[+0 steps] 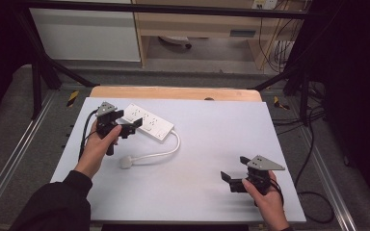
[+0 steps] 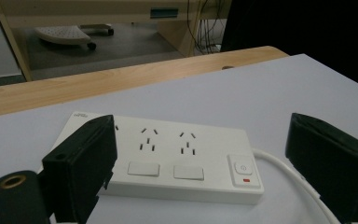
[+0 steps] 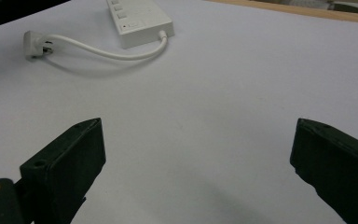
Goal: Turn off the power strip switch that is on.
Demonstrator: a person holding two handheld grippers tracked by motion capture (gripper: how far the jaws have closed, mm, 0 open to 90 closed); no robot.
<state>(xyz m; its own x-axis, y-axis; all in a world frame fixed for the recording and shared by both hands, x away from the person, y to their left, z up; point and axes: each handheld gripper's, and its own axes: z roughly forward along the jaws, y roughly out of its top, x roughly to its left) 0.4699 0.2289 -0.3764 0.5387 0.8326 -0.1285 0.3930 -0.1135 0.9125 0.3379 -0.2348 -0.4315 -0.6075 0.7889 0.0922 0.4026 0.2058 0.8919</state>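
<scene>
A white power strip lies on the white table top at the back left, its short cord curling to a white plug nearer the front. In the left gripper view the strip lies just beyond the jaws, showing sockets, two switches and a power button. My left gripper is open, right at the strip's near end. My right gripper is open over bare table at the front right, far from the strip and the plug.
The white sheet covers a wooden table whose far edge shows. Black frame bars and cables run along the sides. A wooden cabinet stands beyond the table.
</scene>
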